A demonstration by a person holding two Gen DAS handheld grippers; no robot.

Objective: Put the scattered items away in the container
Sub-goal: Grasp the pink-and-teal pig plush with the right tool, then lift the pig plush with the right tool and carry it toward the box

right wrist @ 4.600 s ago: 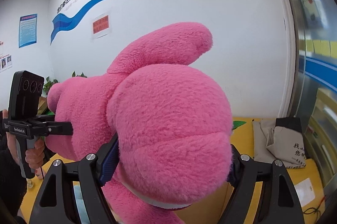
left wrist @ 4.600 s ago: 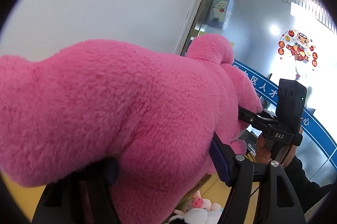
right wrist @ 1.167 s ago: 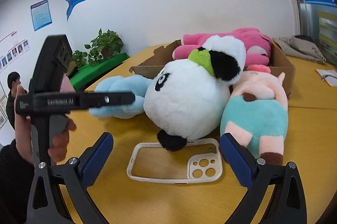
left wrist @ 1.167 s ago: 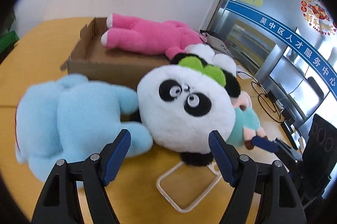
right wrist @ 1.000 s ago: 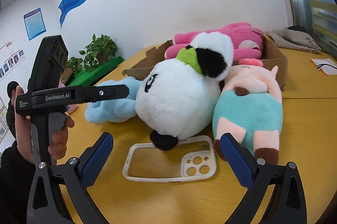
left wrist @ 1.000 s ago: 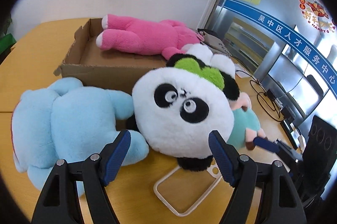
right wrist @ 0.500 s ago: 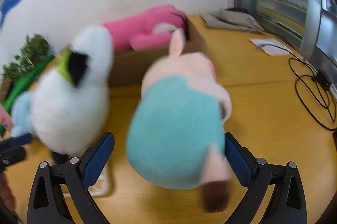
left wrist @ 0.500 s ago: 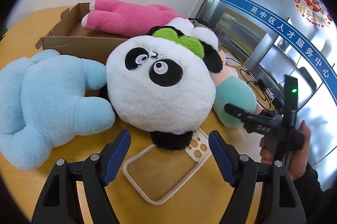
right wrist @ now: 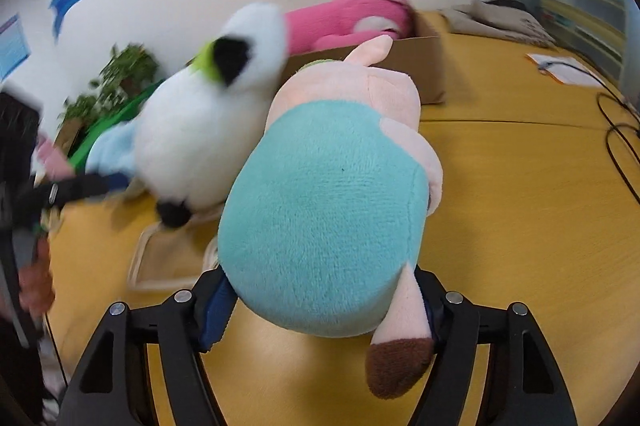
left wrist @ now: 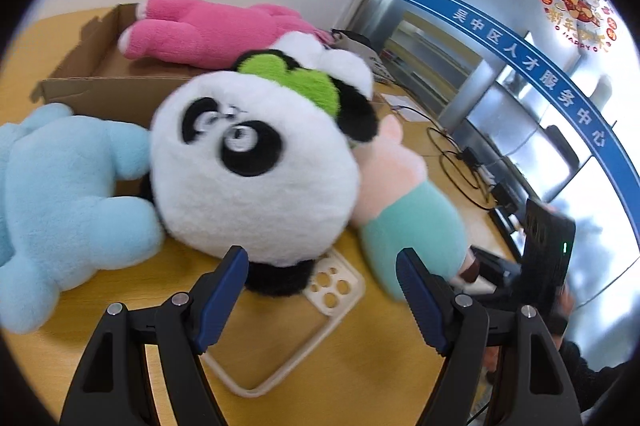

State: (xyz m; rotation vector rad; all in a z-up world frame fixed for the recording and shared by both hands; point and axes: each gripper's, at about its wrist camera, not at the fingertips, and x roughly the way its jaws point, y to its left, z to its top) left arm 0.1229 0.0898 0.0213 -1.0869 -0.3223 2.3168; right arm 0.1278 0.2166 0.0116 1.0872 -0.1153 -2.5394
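A: Where is your right gripper [right wrist: 324, 300] now?

B: In the right wrist view you have it at the bottom centre of the frame, around the teal body of the pig plush toy [right wrist: 324, 202]. Its jaws have just been closing, and the toy is between them. The blue pads are at both flanks of the plush, but the fur hides the contact, so I cannot tell if they already press on it.

A: And your left gripper [left wrist: 322, 286]?

B: You hold it released, at the bottom of the left wrist view. Its blue fingers [left wrist: 224, 290] stand apart just in front of the panda plush toy [left wrist: 252, 166], without touching it. Under the panda lies a clear phone case [left wrist: 320, 290] on the yellow table [left wrist: 360, 366].

A: Where are the other things?

B: The light blue plush toy [left wrist: 60, 194] lies at the left of that frame, touching the panda. The cardboard box [left wrist: 100, 82] is in the upper left, and the pink plush toy [left wrist: 208, 30] lies in it. The pig is at the right of the panda, against it.
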